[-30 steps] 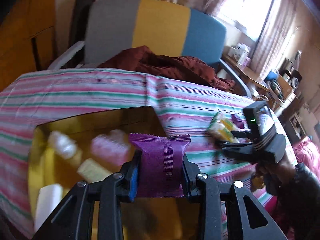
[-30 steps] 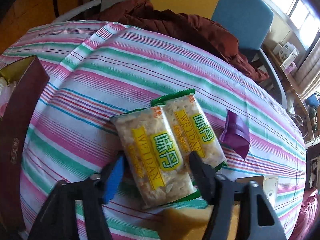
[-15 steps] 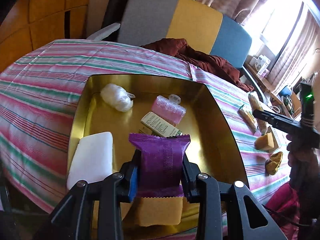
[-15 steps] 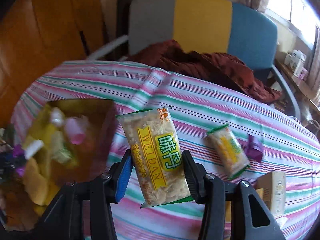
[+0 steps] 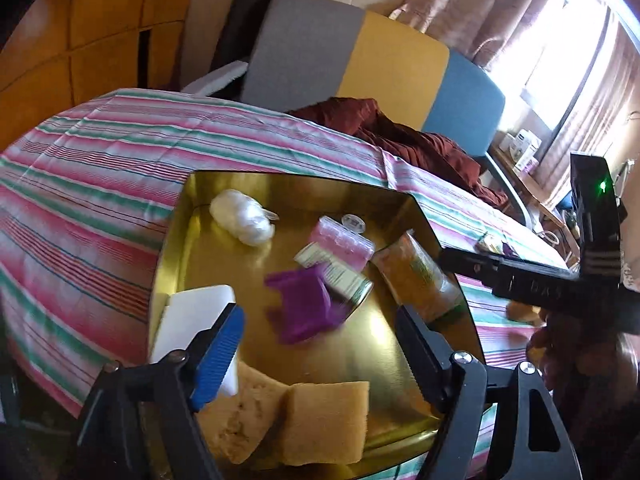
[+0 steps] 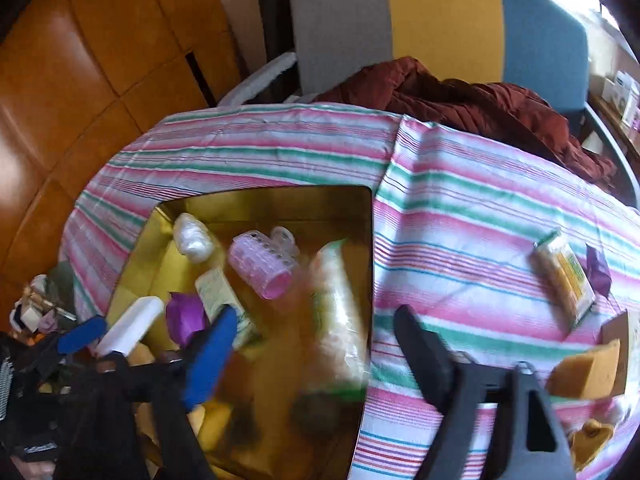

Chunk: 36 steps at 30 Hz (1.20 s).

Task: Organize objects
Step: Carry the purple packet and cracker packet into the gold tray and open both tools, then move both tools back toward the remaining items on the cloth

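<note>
Both packets have left their tools since half a second ago: the left tool (image 5: 316, 348) and right tool (image 6: 316, 344), jaws opening and pressing on nothing, hang over the gold tray (image 5: 188, 216). Inside the tray lie the purple packet (image 5: 304, 308), blurred, and the cracker packet (image 6: 340, 320) by its right wall, among a pink box (image 6: 264, 268), sponges (image 5: 320, 424) and other bits. By my reckoning most is done. Only the right view shows what remains on the counter (image 6: 460, 220) right of the tray: a second cracker packet (image 6: 564, 276), a purple wrapper (image 6: 598, 270), another sponge (image 6: 588, 372).
</note>
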Motion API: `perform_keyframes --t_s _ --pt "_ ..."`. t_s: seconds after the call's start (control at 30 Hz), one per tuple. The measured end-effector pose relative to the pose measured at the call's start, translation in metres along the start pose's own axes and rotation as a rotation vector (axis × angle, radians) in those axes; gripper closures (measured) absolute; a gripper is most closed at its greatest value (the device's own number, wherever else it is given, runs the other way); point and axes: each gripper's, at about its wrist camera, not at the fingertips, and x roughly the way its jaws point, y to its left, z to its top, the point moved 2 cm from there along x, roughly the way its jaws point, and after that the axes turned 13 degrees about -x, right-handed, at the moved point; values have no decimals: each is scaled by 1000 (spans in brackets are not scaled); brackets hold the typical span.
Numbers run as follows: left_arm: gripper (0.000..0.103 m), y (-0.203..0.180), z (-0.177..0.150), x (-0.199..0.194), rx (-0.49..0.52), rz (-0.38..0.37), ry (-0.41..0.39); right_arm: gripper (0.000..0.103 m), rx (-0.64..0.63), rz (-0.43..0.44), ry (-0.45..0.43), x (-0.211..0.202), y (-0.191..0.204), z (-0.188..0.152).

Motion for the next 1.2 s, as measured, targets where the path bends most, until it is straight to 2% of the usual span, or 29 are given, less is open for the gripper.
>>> perform_keyframes --t_s 0.1,0.23,0.6,0.8,1.03,1.2 --pt "25 9 -2 -4 -11 16 -8 20 -19 18 12 2 5 -8" --pt "22 15 -7 -10 -16 51 -36 20 -48 0 11 -5 14 -25" --pt "11 4 -21 -32 26 120 -117 17 -160 -92 -107 -34 46 -49" --pt "9 -8 -28 -41 75 134 -151 17 -199 -141 -146 -47 52 -57" --pt "8 -18 -34 -41 100 128 -149 17 -189 -169 -181 -58 48 -63" --pt "7 -29 -40 -40 128 111 -136 11 -158 -199 -214 -66 35 -63"
